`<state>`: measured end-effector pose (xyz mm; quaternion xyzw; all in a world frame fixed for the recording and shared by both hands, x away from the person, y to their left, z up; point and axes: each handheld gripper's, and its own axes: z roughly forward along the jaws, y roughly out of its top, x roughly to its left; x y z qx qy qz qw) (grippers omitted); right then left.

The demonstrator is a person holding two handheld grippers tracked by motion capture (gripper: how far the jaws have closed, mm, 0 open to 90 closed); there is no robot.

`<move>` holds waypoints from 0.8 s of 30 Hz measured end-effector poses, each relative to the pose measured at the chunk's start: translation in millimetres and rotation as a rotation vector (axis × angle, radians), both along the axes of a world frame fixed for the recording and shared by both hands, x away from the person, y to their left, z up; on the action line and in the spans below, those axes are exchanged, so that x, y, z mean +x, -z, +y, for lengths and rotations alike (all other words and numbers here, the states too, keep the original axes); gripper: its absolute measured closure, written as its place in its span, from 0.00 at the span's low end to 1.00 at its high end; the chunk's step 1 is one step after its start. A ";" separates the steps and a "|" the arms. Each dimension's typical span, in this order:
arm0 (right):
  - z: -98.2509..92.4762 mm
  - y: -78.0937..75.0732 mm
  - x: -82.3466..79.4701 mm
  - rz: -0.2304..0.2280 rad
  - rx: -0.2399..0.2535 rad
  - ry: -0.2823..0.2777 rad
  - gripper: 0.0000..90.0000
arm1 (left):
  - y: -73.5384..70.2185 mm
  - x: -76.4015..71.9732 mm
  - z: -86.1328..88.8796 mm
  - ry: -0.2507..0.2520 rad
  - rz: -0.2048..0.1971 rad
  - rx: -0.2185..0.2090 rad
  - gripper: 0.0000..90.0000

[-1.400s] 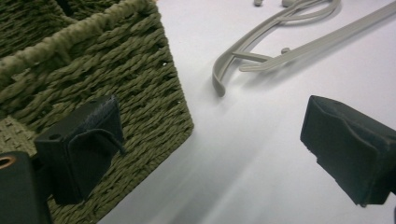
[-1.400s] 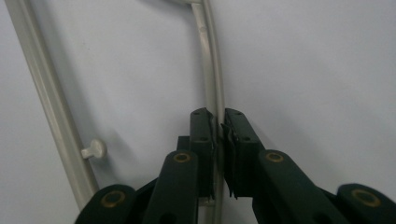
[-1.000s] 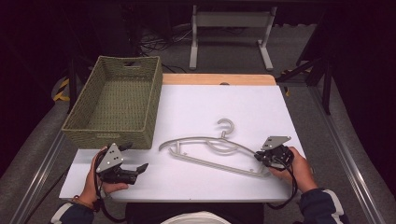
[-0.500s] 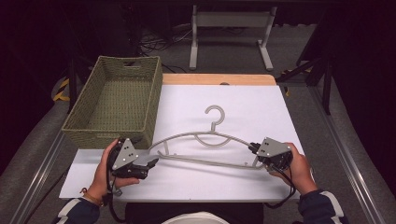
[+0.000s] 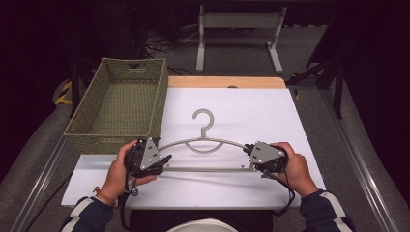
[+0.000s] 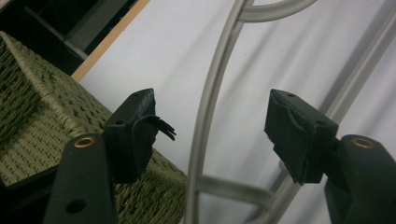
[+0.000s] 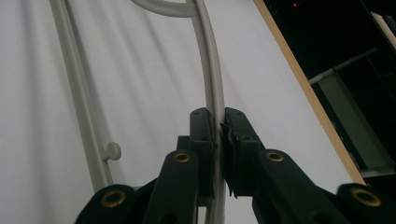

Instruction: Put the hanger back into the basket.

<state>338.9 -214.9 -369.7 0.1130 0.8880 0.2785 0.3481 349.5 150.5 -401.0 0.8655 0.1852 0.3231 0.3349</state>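
While your right hand-held gripper (image 7: 217, 140) is clamping the hanger (image 5: 208, 145) lying crosswise on the bench (image 5: 251, 106), your left hand-held gripper (image 6: 210, 135) is gaping around its other shoulder.

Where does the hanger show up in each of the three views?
High view: the hanger lies on the white table, hook pointing away from the person, between the two grippers.
Left gripper view: its curved arm runs up between the open fingers.
Right gripper view: its arm is clamped between the fingers.
Shared landmark: the table's wooden edge.
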 end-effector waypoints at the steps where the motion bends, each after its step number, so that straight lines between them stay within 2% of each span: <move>1: 2.3 -0.5 0.3 0.001 -0.001 -0.005 0.92 | 0.1 1.3 -3.5 -0.001 -0.004 0.022 0.42; 3: 9.0 -1.0 0.6 -0.001 -0.009 -0.015 0.92 | 0.2 2.5 -4.6 0.000 0.003 0.018 0.49; 4: 9.0 -1.0 0.6 -0.001 -0.009 -0.015 0.92 | -0.1 4.2 -5.1 0.017 0.010 0.011 0.49; 5: 13.2 -1.1 0.8 -0.002 -0.013 -0.023 0.92 | 0.5 4.9 -6.1 0.018 0.012 0.015 0.55; 6: 16.2 -1.4 0.9 0.000 -0.018 -0.026 0.92 | 0.8 6.4 -7.4 0.017 0.001 0.035 0.58; 8: 20.9 -2.1 1.3 0.001 -0.022 -0.033 0.92 | 1.8 9.1 -8.8 0.012 0.013 0.037 0.59; 10: 26.9 -4.2 2.1 0.001 -0.019 -0.044 0.92 | 2.8 11.5 -11.0 0.000 0.019 0.064 0.65; 11: 29.6 -5.0 2.5 0.001 -0.018 -0.051 0.92 | 3.0 12.8 -11.7 0.002 0.017 0.076 0.69; 13: 32.8 -5.6 3.1 0.001 -0.017 -0.057 0.92 | 4.1 14.3 -12.3 -0.020 0.015 0.095 0.70; 14: 34.2 -5.7 3.2 -0.001 -0.018 -0.058 0.92 | 4.4 15.5 -12.2 -0.012 0.015 0.100 0.73; 16: 35.6 -6.0 3.5 -0.001 -0.021 -0.061 0.92 | 4.2 13.7 -11.9 -0.017 -0.003 0.091 0.77; 18: 36.8 -5.6 3.5 0.003 -0.022 -0.061 0.92 | 2.6 11.6 -13.5 -0.019 -0.015 0.110 0.84; 24: 38.1 -6.0 2.7 -0.003 -0.026 -0.064 0.92 | 3.4 11.1 -15.6 -0.032 -0.026 0.133 0.85</move>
